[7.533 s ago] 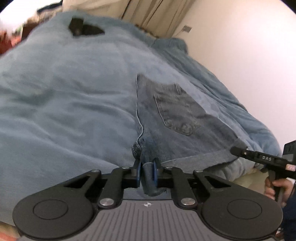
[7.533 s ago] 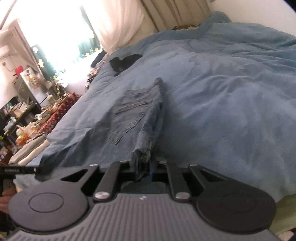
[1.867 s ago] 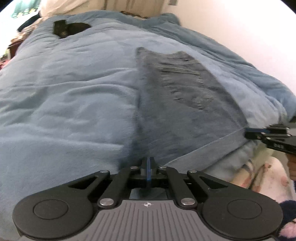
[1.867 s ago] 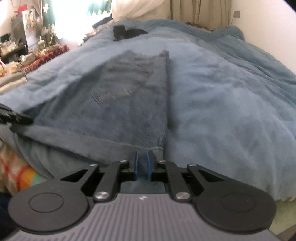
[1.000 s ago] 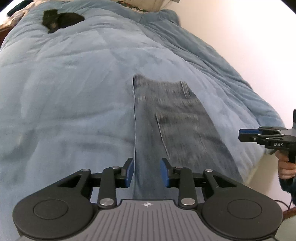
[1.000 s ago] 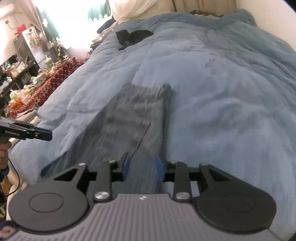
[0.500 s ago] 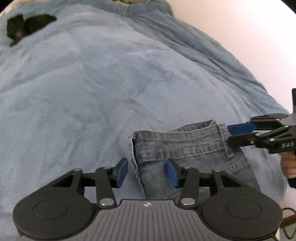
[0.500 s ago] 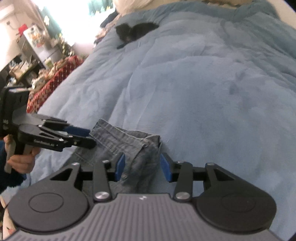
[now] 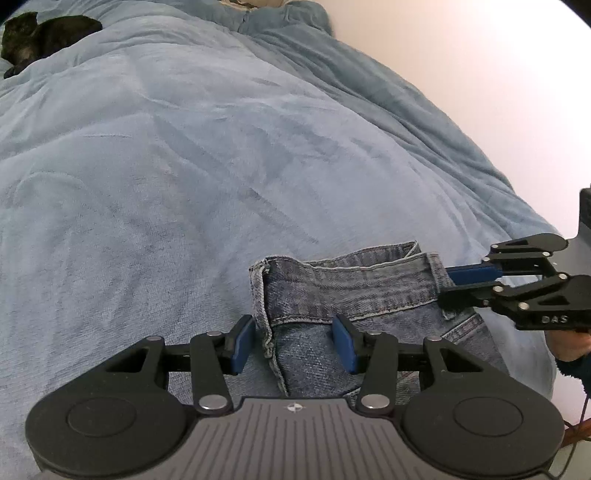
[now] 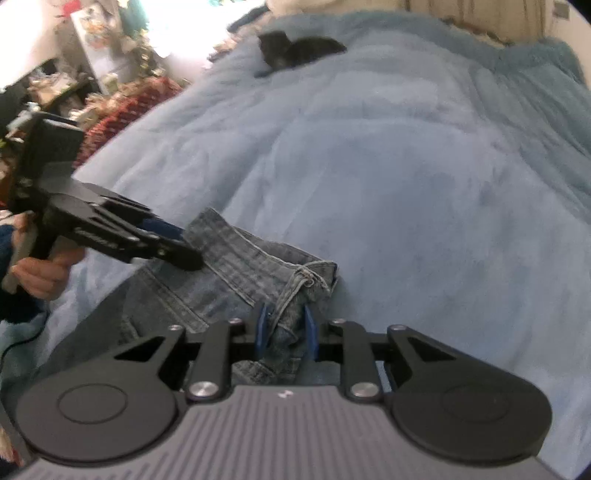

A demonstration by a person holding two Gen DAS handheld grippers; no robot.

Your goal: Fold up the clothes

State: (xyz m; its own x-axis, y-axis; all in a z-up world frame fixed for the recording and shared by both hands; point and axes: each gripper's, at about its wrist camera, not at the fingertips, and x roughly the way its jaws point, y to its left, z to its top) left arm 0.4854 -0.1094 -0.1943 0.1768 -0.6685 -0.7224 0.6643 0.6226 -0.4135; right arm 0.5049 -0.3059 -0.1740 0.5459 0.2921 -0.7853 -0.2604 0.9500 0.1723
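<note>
A lived-in home bedroom: a wide bed under a plush blue fleece blanket point(image 9: 207, 155) runs along a plain pale wall point(image 9: 498, 74). A black cat point(image 10: 295, 48) lies curled near the beige curtains point(image 10: 480, 18). Cluttered shelves of household items point(image 10: 66, 85) stand beside the bed by a bright window.

Both grippers no longer pinch the hem end of the jeans point(image 9: 354, 295) at the near edge of the bed point(image 9: 184, 166). The left gripper point(image 9: 293, 341), shut before, now stands spread wide over one waistband corner. The right gripper point(image 10: 284, 328) has narrowed its blue pads around the other waistband corner, denim bunched between them.
</note>
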